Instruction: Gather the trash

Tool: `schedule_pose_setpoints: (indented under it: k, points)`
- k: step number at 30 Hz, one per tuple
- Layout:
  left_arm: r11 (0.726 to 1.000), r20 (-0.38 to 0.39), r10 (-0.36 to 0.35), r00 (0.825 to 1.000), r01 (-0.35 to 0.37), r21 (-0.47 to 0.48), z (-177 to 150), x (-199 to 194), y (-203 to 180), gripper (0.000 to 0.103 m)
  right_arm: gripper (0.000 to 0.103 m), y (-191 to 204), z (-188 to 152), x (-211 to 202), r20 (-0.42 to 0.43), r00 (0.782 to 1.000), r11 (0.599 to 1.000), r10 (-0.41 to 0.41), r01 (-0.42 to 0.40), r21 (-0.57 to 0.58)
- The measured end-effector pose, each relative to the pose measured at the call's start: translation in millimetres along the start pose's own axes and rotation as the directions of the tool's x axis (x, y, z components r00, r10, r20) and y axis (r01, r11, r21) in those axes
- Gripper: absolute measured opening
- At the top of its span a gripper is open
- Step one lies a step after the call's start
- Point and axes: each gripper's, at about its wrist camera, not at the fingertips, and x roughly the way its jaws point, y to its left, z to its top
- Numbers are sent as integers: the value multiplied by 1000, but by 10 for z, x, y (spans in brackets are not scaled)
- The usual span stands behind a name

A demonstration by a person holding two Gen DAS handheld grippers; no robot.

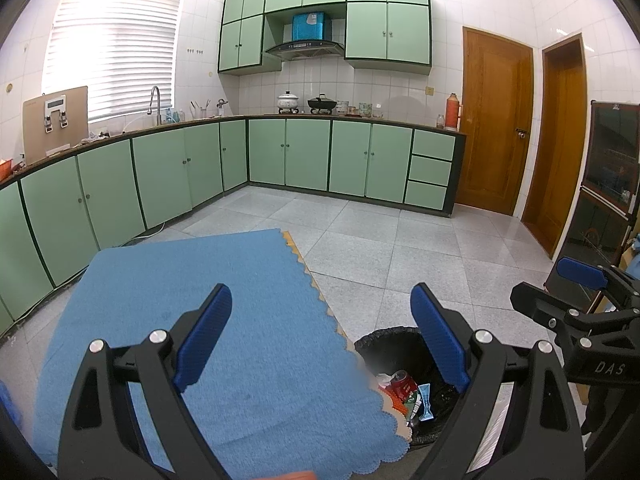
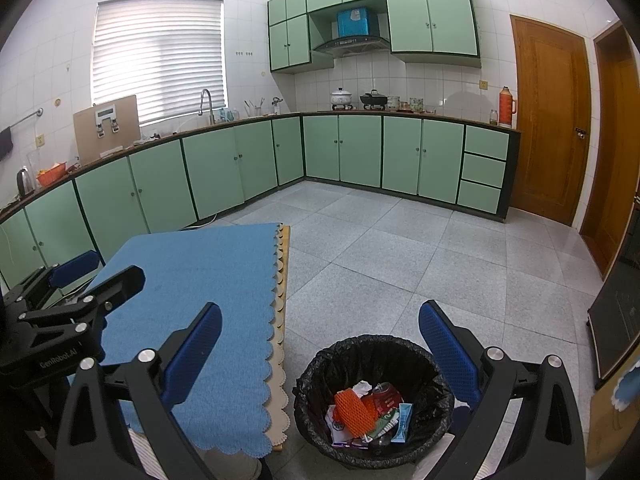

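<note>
A black-lined trash bin [image 2: 424, 364] stands on the floor beside the table. It holds an orange foam net [image 2: 352, 406], a red can [image 2: 386, 396], a light blue wrapper [image 2: 403, 422] and other scraps. The bin also shows in the left wrist view [image 1: 376, 344], partly hidden by the table edge. My right gripper [image 2: 320, 352] is open and empty, held above the bin. My left gripper [image 1: 320, 336] is open and empty, above the blue tablecloth [image 1: 200, 300]. Each gripper appears in the other's view, the right one [image 1: 576, 284] and the left one [image 2: 96, 268].
The table with the blue scalloped cloth [image 2: 208, 280] fills the lower left. Green kitchen cabinets [image 2: 340, 148] line the far walls, with a sink, pots and a thermos on the counter. Wooden doors [image 2: 552, 120] are at the right. A dark cabinet [image 1: 612, 176] stands at the right.
</note>
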Motion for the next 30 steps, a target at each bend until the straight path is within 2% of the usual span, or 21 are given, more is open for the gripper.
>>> schedule_pose_setpoints:
  k: [30]
  points:
    - [1000, -5, 4, 1000, -4, 8, 61, 17, 10, 88, 97, 7, 1, 41, -6, 1000, 1000, 3, -3, 3]
